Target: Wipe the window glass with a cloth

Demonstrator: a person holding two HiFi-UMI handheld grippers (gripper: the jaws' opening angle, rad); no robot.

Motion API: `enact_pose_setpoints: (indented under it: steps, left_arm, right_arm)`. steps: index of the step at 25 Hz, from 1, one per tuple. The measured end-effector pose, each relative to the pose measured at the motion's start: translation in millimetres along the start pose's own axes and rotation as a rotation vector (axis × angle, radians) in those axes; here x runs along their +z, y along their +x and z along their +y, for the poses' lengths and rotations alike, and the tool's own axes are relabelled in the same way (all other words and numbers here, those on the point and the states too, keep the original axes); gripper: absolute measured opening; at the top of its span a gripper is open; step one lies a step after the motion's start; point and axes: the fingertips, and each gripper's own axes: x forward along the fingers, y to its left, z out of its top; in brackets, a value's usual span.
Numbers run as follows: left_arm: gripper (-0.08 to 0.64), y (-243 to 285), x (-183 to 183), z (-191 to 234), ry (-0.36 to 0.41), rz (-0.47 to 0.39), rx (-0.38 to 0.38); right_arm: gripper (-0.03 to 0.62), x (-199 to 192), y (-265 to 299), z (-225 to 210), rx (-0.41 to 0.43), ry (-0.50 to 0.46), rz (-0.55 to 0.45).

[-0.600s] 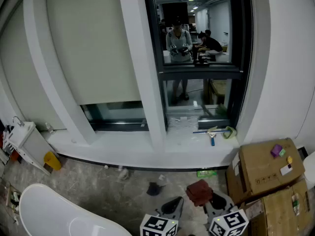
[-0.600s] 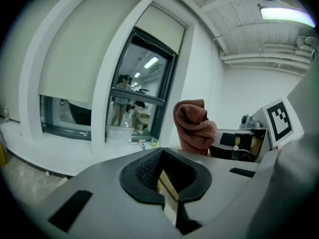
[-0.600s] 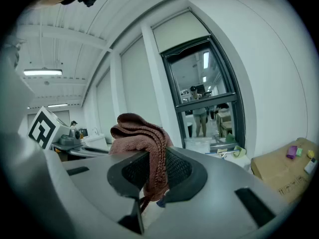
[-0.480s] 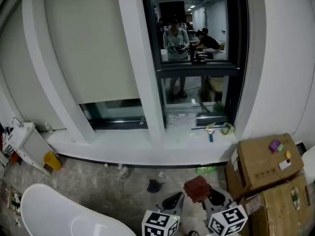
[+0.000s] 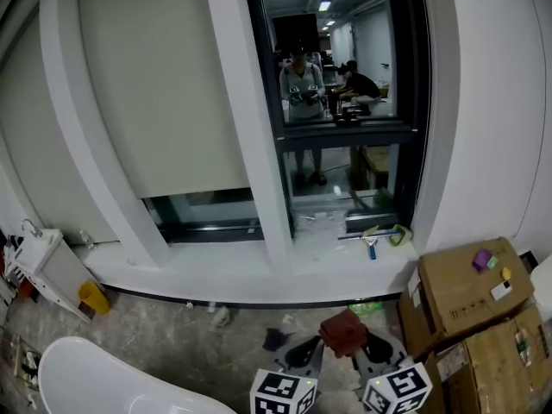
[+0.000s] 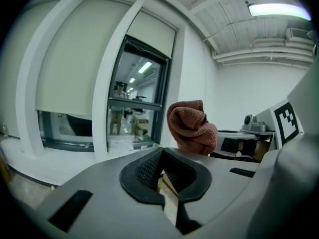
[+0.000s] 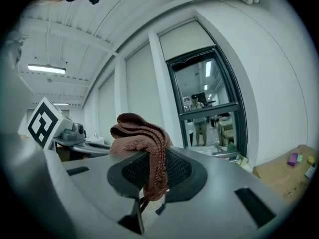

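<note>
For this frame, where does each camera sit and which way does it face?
Head view: on the person's head, looking down at the window and floor; left gripper and right gripper show at the bottom.
Left gripper view: on the left gripper, facing the window over its own empty jaws.
Right gripper view: on the right gripper, facing the window over jaws clamping the brown cloth.
Shared: all three show the window and brown cloth.

White curved wall (image 5: 483,102) with a tall dark-framed window (image 5: 341,102) at the far side. Pale blind (image 5: 155,84) drawn down to its left, above a white sill (image 5: 259,270). Grey concrete floor (image 5: 172,326). Cardboard boxes (image 5: 466,291) near right. Fluorescent ceiling light (image 6: 279,9) overhead.
</note>
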Motion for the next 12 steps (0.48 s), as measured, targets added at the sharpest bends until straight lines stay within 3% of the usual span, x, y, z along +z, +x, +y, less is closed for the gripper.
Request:
enact_pose_setpoints:
  steps: [12]
  left_arm:
    - [0.003,40.2,1.0,-20.5,-0.037,-0.019,0.068]
  right_arm:
    - [0.051,12.7,3.6,-43.0,0.076,-0.061,-0.019]
